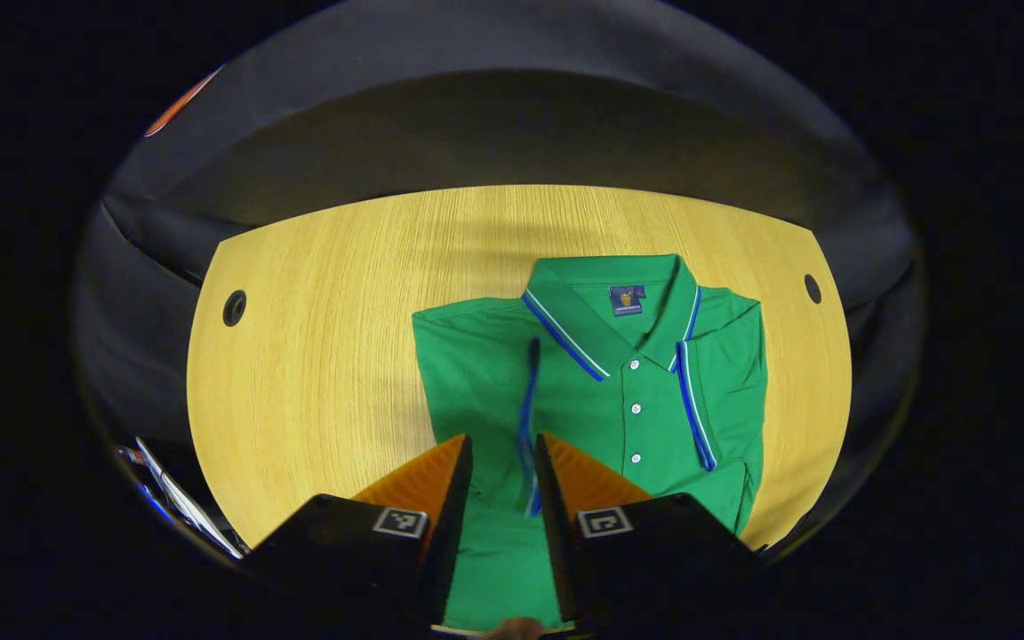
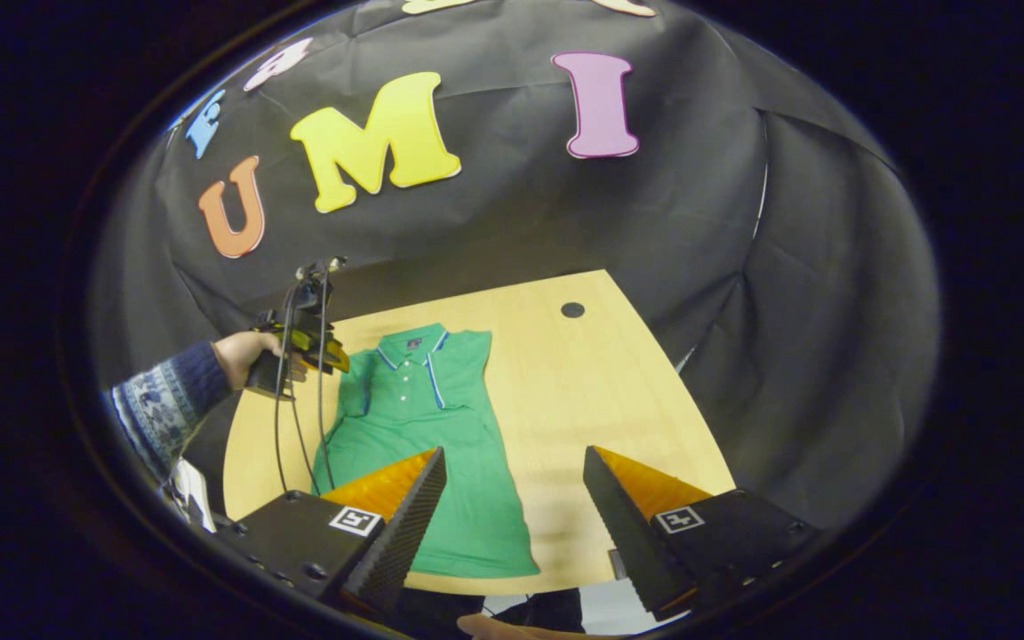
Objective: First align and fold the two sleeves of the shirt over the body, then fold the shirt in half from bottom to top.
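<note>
- In the right gripper view, your left hand [image 2: 241, 354] was raised at about 9 o'clock, a patterned sleeve [image 2: 161, 404] covering the forearm, with the hand wrapped around the left claw [image 2: 334, 360] and its cables [image 2: 299, 418] hanging down toward the tabletop [image 2: 601, 400].
- That left claw hung above the shirt's shoulder area, over the edge of the shirt [image 2: 441, 444] nearest your hand; whether it touched the cloth could not be told from there.
- In the left gripper view, your left claw [image 1: 503, 462] had its fingers drawn close together with a narrow slot between them, and nothing was pinched in it.
- Through that slot ran the blue-trimmed edge of one folded sleeve [image 1: 527, 409], lying flat on the shirt's body [image 1: 619, 400].
- The other sleeve [image 1: 725, 391] lay folded over the body at about 3 o'clock of the button placket, its blue trim running alongside the buttons.
- The collar [image 1: 619, 293] pointed to 12 o'clock, away from you, and the shirt lay flat on the wooden tabletop [image 1: 316, 356].
- Your right claw [image 2: 512, 480] was spread wide, holding nothing, above the near edge of the tabletop.
- The shirt's hem lay at about 11 o'clock of that claw, partly behind its left finger, and bare wood showed between the two fingers.
</note>
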